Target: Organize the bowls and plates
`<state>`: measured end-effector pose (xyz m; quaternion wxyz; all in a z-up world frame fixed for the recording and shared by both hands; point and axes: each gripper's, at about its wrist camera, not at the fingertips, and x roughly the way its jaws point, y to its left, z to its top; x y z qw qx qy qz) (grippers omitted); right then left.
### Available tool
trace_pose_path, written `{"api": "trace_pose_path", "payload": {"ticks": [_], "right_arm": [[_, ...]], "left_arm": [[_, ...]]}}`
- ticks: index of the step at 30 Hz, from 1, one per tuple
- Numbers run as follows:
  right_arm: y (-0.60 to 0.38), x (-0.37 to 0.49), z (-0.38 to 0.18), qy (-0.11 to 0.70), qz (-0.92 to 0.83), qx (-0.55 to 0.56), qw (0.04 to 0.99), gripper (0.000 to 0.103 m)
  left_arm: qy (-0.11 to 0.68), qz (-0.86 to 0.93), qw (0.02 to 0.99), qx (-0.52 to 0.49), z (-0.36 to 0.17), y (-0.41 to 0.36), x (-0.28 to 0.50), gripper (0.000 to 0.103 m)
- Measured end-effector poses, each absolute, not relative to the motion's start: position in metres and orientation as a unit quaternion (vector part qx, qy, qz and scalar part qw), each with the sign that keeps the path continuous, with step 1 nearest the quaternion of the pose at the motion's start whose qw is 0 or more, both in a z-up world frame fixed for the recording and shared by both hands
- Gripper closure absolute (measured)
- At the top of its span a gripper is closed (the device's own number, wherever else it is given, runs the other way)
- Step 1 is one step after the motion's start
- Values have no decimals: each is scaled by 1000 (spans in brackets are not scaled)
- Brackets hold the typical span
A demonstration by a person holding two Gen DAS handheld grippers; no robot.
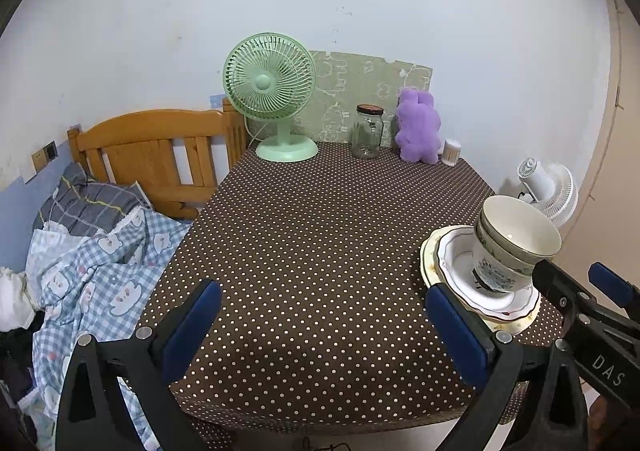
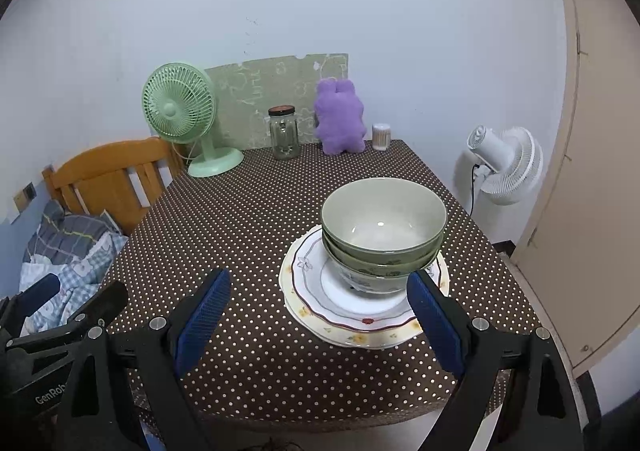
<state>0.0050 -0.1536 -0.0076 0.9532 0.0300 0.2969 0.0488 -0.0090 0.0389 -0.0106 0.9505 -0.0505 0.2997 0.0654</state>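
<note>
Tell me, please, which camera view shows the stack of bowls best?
The right wrist view: the bowls sit near the middle, unblocked, and you look into the top one. In the left wrist view the bowls are at the right edge, distorted, and the right gripper covers part of them.

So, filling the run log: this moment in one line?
left tongs open | right tongs open | green ceramic bowls stacked on white floral plates

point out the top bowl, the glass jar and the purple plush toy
top bowl [image 2: 384, 227], right wrist view, inner wall
glass jar [image 2: 284, 138], right wrist view, clear body
purple plush toy [image 1: 418, 127], left wrist view, middle of body
</note>
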Motion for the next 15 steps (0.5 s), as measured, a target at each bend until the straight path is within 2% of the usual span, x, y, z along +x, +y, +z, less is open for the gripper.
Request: {"api": "trace_pose_path", "payload": {"ticks": [15], "right_arm": [[-154,1,-9,301,48,33,952,12]], "left_arm": [[304,63,949,-48,-10,38,-10,0]]}}
